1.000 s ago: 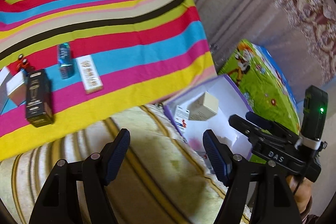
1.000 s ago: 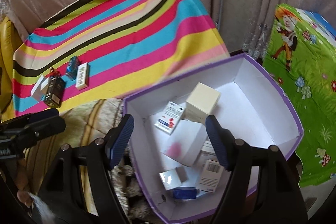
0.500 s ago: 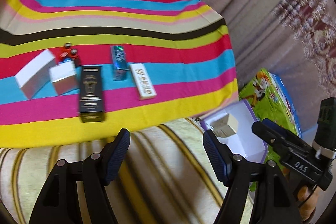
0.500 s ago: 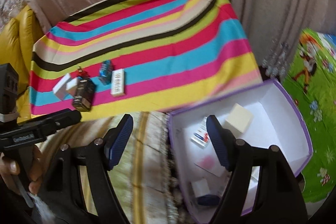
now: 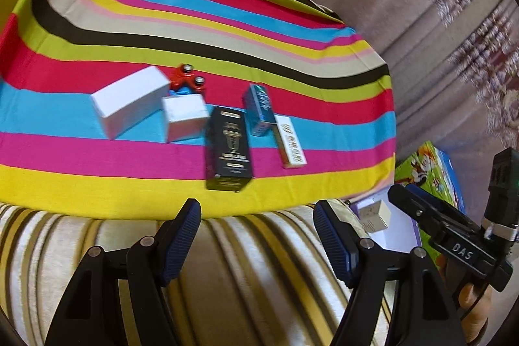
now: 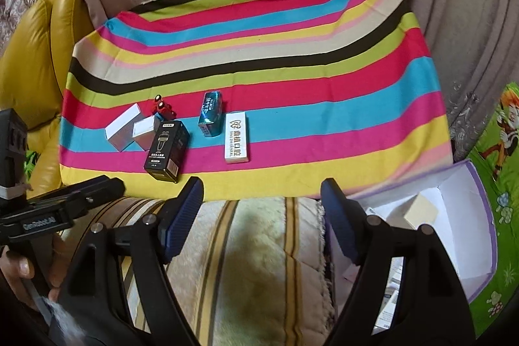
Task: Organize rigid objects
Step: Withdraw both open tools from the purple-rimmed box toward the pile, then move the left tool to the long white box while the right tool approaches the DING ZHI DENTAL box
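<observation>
1. Boxes lie in a loose row on the striped cloth [image 6: 324, 60] in front of you: a long white box [image 6: 122, 127] at the left, a small white box [image 6: 144, 132] just beside it, and a black box [image 6: 167, 148] whose far corner is close to the small one.
2. Behind the two white boxes you see a small red toy [image 6: 162, 108]; in the left wrist view it seems to touch the small white box, but I cannot tell for sure.
3. Right of the black box lies a teal box [image 6: 210, 112], and next to it a white box with printed letters [image 6: 236, 137].
4. Your left gripper [image 5: 256, 235] hangs over the striped cushion [image 5: 227, 265], short of the cloth edge. Its jaws stand apart and nothing is between them.
5. Your right gripper [image 6: 262, 216] is also above the cushion, in line with the white printed box. Its jaws have just been opening a little more, and nothing is between them.
6. At your right stands the white bin with purple rim [image 6: 486, 216]. Inside it you can see a cream cube box [image 6: 421, 211] and some other packs, partly hidden behind the right gripper.
7. Your hand [image 6: 22, 268] holds the left gripper handle at the lower left of the right wrist view.
</observation>
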### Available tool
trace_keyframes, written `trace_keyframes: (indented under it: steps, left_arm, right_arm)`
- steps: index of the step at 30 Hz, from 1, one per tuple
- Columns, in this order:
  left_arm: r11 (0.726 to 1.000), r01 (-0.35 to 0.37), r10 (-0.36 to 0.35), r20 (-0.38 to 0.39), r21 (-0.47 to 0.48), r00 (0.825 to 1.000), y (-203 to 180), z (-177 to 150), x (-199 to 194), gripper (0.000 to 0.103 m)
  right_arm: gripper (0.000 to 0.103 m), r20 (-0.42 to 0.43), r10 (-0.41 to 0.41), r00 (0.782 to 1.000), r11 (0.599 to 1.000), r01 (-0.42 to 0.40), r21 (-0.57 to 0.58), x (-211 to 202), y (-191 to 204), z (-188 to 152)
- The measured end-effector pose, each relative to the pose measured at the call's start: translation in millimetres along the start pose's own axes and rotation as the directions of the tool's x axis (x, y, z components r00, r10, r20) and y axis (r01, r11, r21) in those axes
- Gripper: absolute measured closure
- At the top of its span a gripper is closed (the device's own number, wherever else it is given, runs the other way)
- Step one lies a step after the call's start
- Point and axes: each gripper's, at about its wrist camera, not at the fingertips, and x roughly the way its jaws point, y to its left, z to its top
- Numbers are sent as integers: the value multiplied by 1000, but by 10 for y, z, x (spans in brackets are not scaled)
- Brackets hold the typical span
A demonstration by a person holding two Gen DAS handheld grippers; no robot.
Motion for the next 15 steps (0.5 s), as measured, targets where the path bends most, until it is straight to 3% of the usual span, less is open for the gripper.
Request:
trace_keyframes:
  steps: [15]
  left_arm:
    - [994,-89,89,-4,-60,996,515,221,-57,30]
  right_arm:
    - [25,-85,-4,996,998,-1,-61,552,321,111]
